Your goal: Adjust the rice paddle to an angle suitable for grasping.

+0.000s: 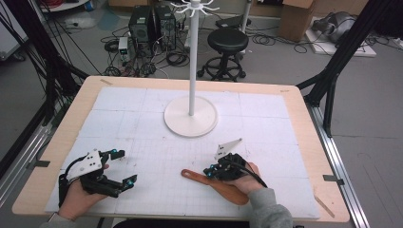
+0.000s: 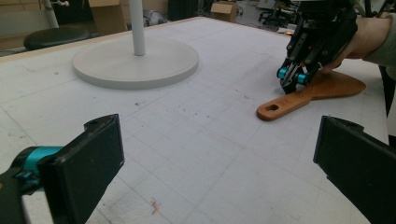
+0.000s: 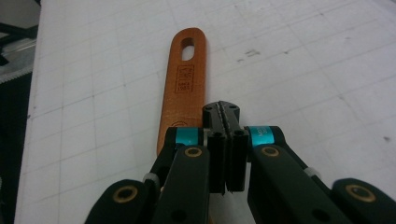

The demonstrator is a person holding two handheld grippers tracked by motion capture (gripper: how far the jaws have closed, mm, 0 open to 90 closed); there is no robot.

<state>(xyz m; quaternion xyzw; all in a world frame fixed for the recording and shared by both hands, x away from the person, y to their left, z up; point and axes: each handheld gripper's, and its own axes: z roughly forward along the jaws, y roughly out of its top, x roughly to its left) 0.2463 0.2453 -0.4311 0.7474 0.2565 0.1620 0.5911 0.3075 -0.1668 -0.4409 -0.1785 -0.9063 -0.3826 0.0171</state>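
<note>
A brown wooden paddle [image 1: 196, 176] with a hole in its handle lies flat on the white gridded mat, handle pointing left. My right gripper [image 1: 209, 172] hovers just over the handle, jaws pressed together with nothing between them. In the right gripper view the shut tips [image 3: 224, 112] sit above the handle's right edge, and the paddle [image 3: 187, 79] runs away from them. My left gripper [image 1: 124, 166] rests at the mat's front left, jaws wide apart and empty. The left gripper view [image 2: 219, 154] looks across the mat to the paddle [image 2: 299, 99] and the right gripper [image 2: 292, 78].
A white coat stand with a round base [image 1: 191, 124] rises from the mat's far middle; the base [image 2: 135, 63] is also in the left gripper view. Wooden table edge [image 1: 313, 142] frames the mat. Behind the table stand a black stool [image 1: 228, 42] and computer towers [image 1: 152, 26].
</note>
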